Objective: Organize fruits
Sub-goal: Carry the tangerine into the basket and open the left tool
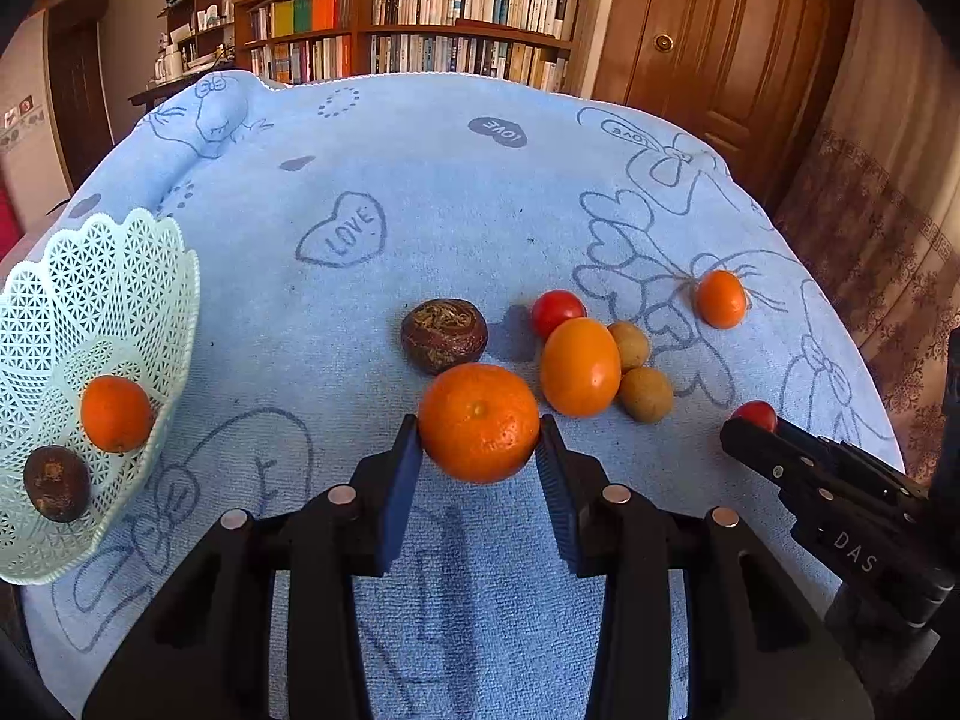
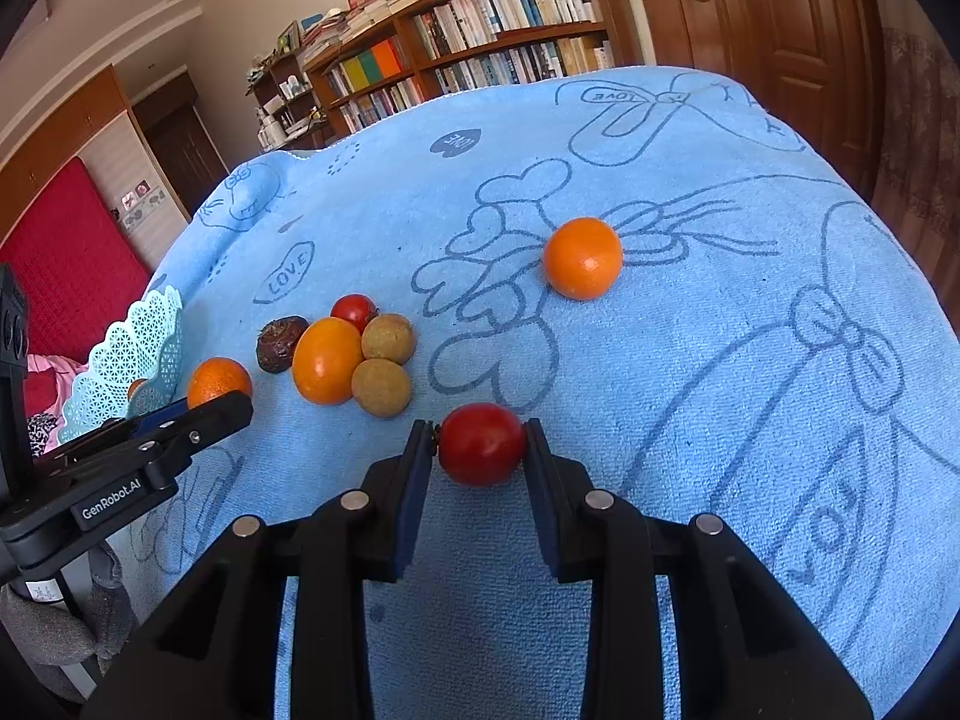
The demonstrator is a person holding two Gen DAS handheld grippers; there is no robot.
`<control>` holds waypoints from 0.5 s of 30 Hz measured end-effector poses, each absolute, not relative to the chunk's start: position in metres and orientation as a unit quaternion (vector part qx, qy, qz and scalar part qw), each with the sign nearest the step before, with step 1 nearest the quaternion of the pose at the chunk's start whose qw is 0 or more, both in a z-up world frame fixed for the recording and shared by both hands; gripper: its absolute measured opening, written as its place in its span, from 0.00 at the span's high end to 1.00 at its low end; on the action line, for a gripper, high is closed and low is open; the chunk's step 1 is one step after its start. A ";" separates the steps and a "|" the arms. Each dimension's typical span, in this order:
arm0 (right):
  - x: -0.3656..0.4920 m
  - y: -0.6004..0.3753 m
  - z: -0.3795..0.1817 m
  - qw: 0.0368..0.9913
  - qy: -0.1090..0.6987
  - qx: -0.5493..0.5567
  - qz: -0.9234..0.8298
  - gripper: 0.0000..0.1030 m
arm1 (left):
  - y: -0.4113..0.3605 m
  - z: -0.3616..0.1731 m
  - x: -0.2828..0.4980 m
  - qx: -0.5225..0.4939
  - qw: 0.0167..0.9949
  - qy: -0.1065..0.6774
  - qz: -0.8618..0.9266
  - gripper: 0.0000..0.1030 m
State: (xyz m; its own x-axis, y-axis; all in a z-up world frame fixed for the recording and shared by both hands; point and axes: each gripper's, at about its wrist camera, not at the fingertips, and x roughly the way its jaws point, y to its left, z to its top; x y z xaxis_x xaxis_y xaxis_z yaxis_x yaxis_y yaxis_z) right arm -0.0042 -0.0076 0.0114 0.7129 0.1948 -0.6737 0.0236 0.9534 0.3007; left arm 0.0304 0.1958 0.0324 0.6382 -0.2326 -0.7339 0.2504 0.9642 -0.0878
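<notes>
The lattice basket (image 1: pixel 102 276), pale green plastic at the left edge of the left wrist view, already holds one small orange (image 1: pixel 115 414) and one dark brown fruit (image 1: pixel 57 483); it looks light and likely to slide on the blue towel (image 1: pixel 420 192) if knocked. The left gripper (image 1: pixel 480 438) is pinching a mandarin (image 1: pixel 478 422) at lower centre, pads on opposite sides at its widest girth. Judged firm-skinned but yielding, moderately heavy; grip at the equator is sound, excess pressure would bruise. To its right lies a smooth oval orange (image 1: pixel 579 367), probably slippery, best taken across its narrow axis. A wrinkled brown fruit (image 1: pixel 444 343) sits just above the mandarin. Two tan round fruits (image 1: pixel 645 394) touch the oval orange; thin shells, likely brittle. The right gripper (image 2: pixel 480 447) is pinching a cherry tomato (image 2: pixel 482 443) at lower centre of the right wrist view: light, glossy, easily burst; minimal force advised.
</notes>
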 end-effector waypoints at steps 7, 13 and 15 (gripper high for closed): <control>-0.005 -0.008 0.012 0.914 0.375 0.145 0.046 0.69 | 0.212 0.054 0.018 0.010 0.922 0.371 -0.108 0.61; -0.007 -0.009 0.013 0.915 0.374 0.144 0.043 0.69 | 0.233 0.070 0.012 0.007 0.935 0.346 -0.076 0.61; -0.006 -0.009 0.013 0.915 0.374 0.144 0.042 0.69 | 0.244 0.073 0.011 0.003 0.938 0.341 -0.063 0.61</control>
State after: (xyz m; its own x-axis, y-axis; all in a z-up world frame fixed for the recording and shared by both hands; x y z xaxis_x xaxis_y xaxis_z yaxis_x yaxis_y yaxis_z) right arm -0.0065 -0.0091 0.0131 0.7167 0.1846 -0.6725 0.0314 0.9548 0.2956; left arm 0.0106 0.2437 0.0734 0.7591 -0.1165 -0.6404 0.1203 0.9920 -0.0378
